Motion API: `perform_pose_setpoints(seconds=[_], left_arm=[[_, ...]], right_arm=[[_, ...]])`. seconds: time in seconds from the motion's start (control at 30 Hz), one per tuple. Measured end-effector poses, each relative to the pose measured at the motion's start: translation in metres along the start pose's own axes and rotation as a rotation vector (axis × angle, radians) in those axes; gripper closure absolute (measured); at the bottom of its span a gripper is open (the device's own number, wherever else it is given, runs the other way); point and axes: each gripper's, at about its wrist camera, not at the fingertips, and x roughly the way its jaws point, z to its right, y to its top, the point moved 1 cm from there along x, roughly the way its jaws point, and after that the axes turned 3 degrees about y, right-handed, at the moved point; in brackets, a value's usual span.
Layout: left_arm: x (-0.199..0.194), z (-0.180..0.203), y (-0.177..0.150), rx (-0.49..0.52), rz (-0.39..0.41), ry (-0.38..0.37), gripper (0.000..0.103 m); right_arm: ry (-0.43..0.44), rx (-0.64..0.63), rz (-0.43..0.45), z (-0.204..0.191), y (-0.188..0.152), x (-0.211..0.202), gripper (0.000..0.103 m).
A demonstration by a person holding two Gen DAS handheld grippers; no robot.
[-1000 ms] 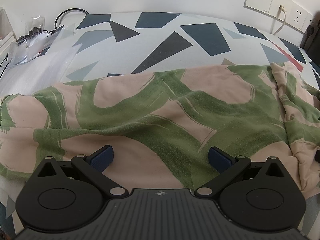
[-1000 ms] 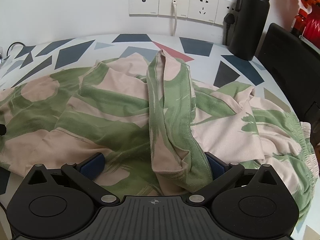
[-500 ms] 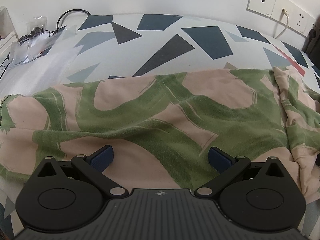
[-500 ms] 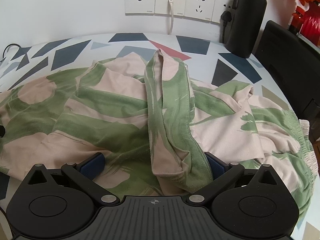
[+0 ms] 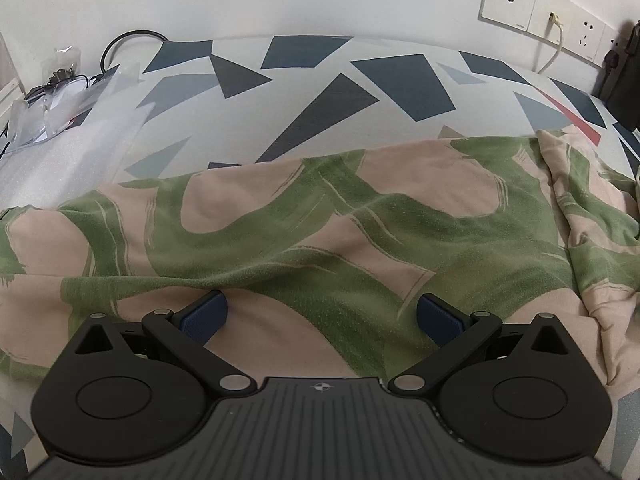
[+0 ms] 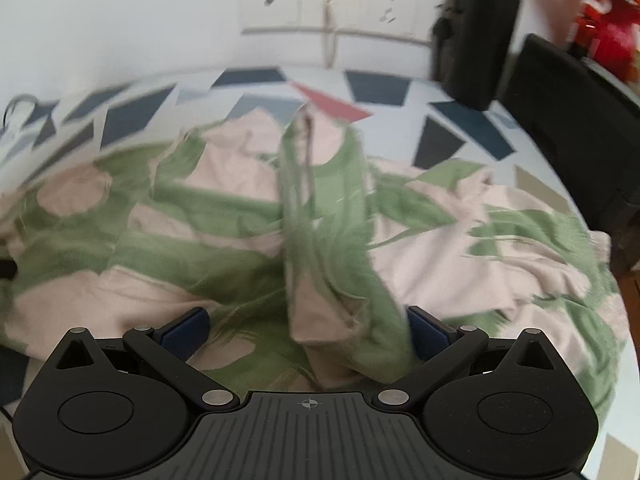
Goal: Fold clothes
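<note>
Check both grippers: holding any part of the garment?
Nothing held. Left gripper and right gripper are both open, jaws wide apart over the green-and-pink garment; no fabric pinched between the pads.

The left tool (image 5: 320,316) is seen at the bottom of its frame, its two blue-padded fingers (image 5: 204,314) spread wide apart with nothing clamped between them. The right tool (image 6: 306,330) is likewise held low in its blurred frame, its blue fingers (image 6: 186,330) set wide apart.
</note>
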Motion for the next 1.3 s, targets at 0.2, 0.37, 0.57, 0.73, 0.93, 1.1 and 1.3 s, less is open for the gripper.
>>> perform_pose_setpoints(seconds=[0.2, 0.37, 0.57, 0.73, 0.93, 1.1, 1.3], left_arm=[[-0.001, 0.000, -0.003, -0.005, 0.025, 0.002, 0.000], [0.001, -0.002, -0.001, 0.036, 0.033, -0.026, 0.000], [0.002, -0.009, 0.001, 0.100, 0.034, -0.067, 0.000], [0.002, -0.019, -0.002, 0.109, 0.037, -0.073, 0.000], [0.004, -0.030, 0.000, 0.106, 0.044, -0.071, 0.000], [0.006, -0.033, 0.003, 0.102, 0.040, -0.066, 0.000], [0.008, -0.034, 0.004, 0.096, 0.034, -0.062, 0.000]], right_arm=[[0.009, 0.036, 0.022, 0.019, -0.008, -0.025, 0.001], [0.096, 0.012, 0.036, 0.001, -0.005, -0.037, 0.008], [0.207, -0.095, -0.001, -0.061, 0.008, -0.025, 0.008], [0.166, -0.182, -0.090, -0.099, 0.011, 0.004, 0.019], [0.153, -0.103, -0.087, -0.078, 0.011, 0.006, 0.076], [0.146, 0.097, -0.042, -0.023, 0.018, -0.004, 0.099], [-0.015, 0.202, 0.068, 0.041, 0.032, -0.025, 0.100]])
